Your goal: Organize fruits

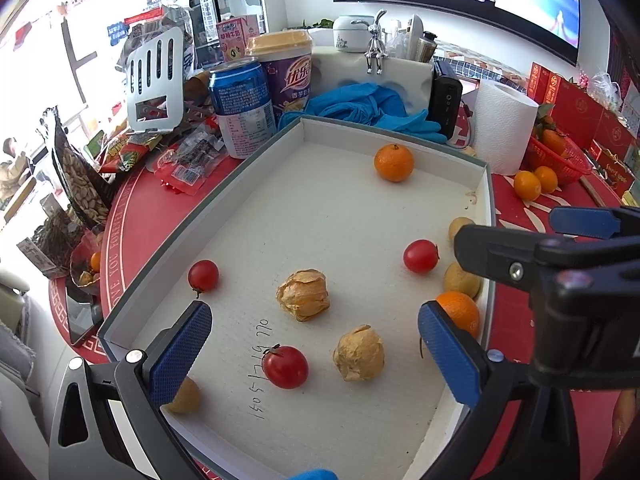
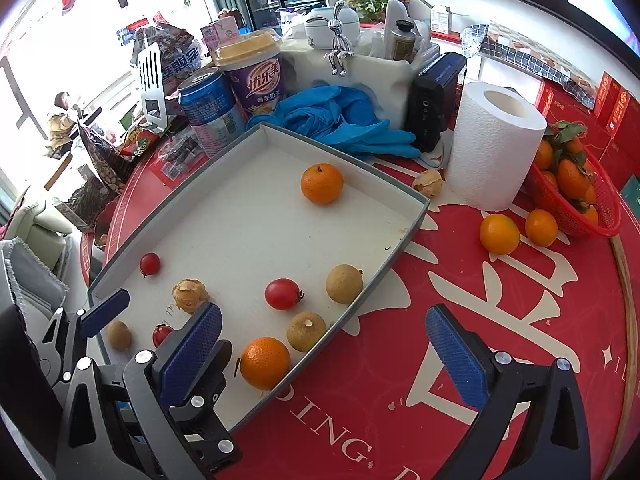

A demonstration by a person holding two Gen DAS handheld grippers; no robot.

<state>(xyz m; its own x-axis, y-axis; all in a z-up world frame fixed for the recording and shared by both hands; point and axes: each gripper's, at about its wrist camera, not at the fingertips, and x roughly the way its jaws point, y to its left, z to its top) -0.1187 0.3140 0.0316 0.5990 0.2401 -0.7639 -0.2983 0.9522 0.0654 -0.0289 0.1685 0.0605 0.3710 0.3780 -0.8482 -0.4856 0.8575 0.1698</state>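
A grey tray with a white liner (image 1: 192, 224) holds scattered fruit: two mandarins (image 1: 394, 162) (image 1: 460, 312), three cherry tomatoes (image 1: 203, 275) (image 1: 420, 256) (image 1: 285, 366), two husked physalis (image 1: 304, 295) (image 1: 359, 354) and brown longans (image 1: 462, 280). My left gripper (image 1: 314, 354) hangs open over the tray's near end, with the nearest tomato and a physalis lying loose between its fingers. My right gripper (image 2: 324, 354) is open too and straddles the tray's right wall (image 2: 416, 220), beside the near mandarin (image 2: 265, 362). Neither holds anything.
On the red tablecloth to the right lie two small oranges (image 2: 499, 234) and a red basket (image 2: 576, 208) of mandarins. A paper roll (image 2: 492, 148), a loose physalis (image 2: 428, 181), blue gloves (image 2: 332, 116), a can (image 2: 212, 112) and a purple cup (image 2: 256, 76) crowd the tray's far side.
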